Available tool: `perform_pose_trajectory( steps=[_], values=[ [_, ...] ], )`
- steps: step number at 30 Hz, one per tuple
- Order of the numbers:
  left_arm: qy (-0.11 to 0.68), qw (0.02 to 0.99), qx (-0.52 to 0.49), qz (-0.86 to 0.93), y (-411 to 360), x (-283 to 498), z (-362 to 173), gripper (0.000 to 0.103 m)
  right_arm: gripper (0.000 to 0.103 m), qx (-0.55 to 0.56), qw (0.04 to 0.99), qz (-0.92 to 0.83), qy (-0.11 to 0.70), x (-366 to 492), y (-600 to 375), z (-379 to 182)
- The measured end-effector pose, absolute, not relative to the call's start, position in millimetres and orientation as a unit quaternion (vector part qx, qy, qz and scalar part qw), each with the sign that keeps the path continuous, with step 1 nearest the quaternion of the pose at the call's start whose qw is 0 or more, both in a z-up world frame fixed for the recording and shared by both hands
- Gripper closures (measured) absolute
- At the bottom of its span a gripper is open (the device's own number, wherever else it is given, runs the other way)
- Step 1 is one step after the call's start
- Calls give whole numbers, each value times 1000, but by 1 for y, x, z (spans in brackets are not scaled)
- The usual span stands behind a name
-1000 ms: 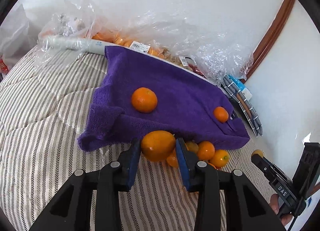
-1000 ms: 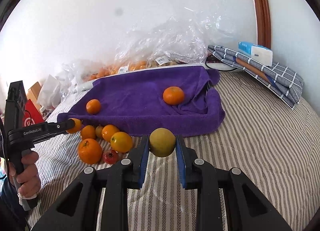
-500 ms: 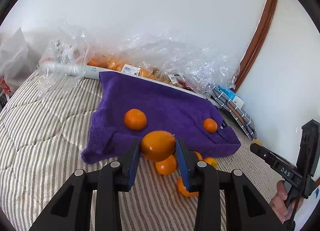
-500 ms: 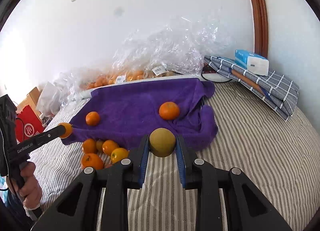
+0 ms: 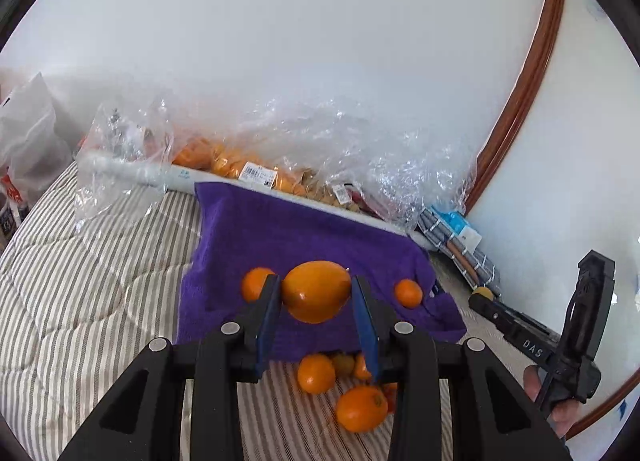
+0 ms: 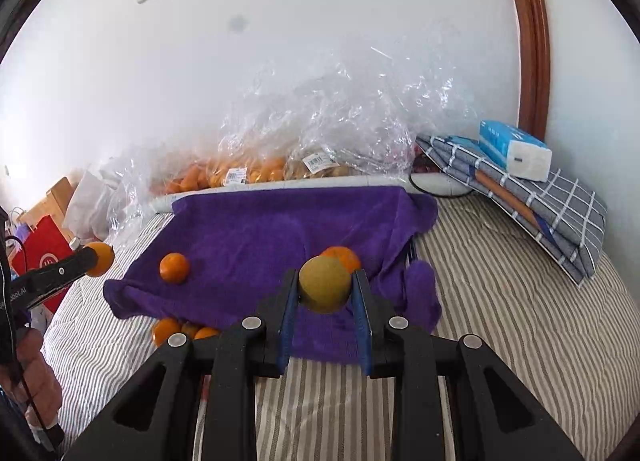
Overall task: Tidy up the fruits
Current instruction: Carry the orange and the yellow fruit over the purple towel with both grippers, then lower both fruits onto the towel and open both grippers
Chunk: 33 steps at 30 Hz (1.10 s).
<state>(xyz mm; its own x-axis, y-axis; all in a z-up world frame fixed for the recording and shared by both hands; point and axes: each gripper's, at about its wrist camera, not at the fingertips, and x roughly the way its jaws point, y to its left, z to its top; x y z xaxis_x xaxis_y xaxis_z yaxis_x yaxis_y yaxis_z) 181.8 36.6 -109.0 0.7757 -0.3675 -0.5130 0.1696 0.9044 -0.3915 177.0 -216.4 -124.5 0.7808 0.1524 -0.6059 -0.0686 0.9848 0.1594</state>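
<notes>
Left gripper (image 5: 316,293) clamps an orange (image 5: 316,291), right gripper (image 6: 325,290) a yellow-green fruit (image 6: 325,284); the purple towel (image 5: 304,237) lies at twelve o'clock of both, similarly near

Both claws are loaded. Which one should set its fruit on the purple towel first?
Probably right. Its claw holds the yellowish fruit already over the towel, near bare cloth. The left claw, gripping the orange, looks set further out beside it.
</notes>
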Motion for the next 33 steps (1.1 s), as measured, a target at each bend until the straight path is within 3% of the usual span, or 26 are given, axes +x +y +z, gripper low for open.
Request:
perform_pose_trajectory(
  steps=[33],
  values=[
    [381,910,-125,-100,11,238,-171,69,77,27,916,69,395,222,-195,-182]
  ],
)
